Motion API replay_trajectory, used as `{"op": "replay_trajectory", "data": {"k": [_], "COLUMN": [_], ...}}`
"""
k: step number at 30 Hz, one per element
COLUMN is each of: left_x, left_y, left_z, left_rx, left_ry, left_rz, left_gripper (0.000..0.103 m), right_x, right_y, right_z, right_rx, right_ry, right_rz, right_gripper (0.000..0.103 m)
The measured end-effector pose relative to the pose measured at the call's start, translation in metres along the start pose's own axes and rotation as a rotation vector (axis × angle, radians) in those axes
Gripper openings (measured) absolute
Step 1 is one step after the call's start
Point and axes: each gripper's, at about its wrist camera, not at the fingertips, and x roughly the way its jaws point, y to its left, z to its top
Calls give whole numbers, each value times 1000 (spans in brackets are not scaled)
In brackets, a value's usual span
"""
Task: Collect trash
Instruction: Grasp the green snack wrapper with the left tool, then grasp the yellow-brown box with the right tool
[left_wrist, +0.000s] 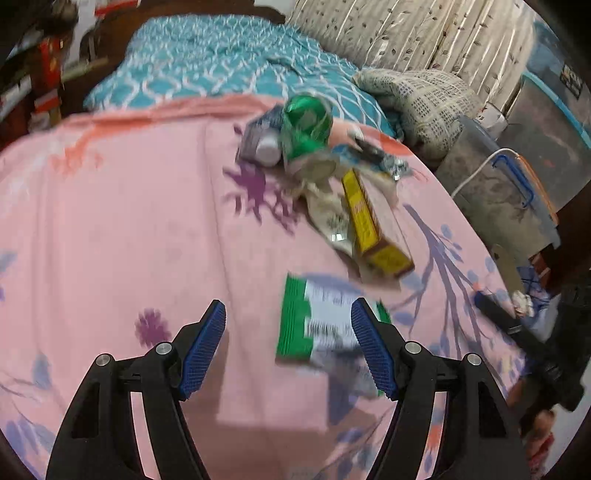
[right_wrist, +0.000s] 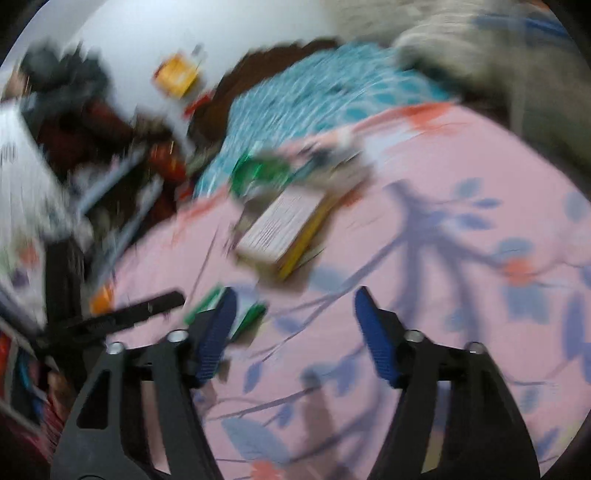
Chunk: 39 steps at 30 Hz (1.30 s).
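**Mia:** Left wrist view shows the trash on the pink bed (left_wrist: 110, 229). Nearest is a flat green and white packet (left_wrist: 317, 325), just ahead of the left tongs (left_wrist: 288, 345), which are wide open and empty.

**Ben:** It looks thin, light and bendy. I'd pinch one edge.

**Mia:** Farther back lie a yellow box (left_wrist: 369, 225) and a shiny green wrapper (left_wrist: 306, 122) in a pile.

**Ben:** The box looks stiff, so grab its long sides. The right tongs (right_wrist: 293, 334) are open and empty too.

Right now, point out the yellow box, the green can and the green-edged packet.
yellow box (left_wrist: 364, 218), left wrist view, on its long yellow side.
green can (left_wrist: 304, 120), left wrist view, on its crumpled green body.
green-edged packet (left_wrist: 293, 317), left wrist view, on its green left strip.
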Motion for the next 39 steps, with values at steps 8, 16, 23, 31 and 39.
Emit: {"op": "replay_trajectory", "data": {"k": [8, 16, 23, 31, 39], "left_x": [20, 27, 25, 22, -8], "left_y": [-6, -5, 1, 27, 54], "left_z": [-12, -9, 0, 7, 8], "left_rx": [3, -64, -116, -165, -209], "left_ry": [56, 70, 44, -13, -77], "left_rz": [-134, -303, -411, -345, -354], "left_gripper": [51, 15, 6, 1, 1], "right_x": [61, 69, 70, 53, 73], "right_y": [51, 58, 58, 46, 35], "right_z": [-7, -8, -6, 1, 53], "right_rx": [-219, -252, -233, -107, 35], "right_ry": [157, 145, 147, 85, 8], "right_rz": [-125, -145, -99, -59, -169], "right_gripper": [33, 34, 36, 59, 92]}}
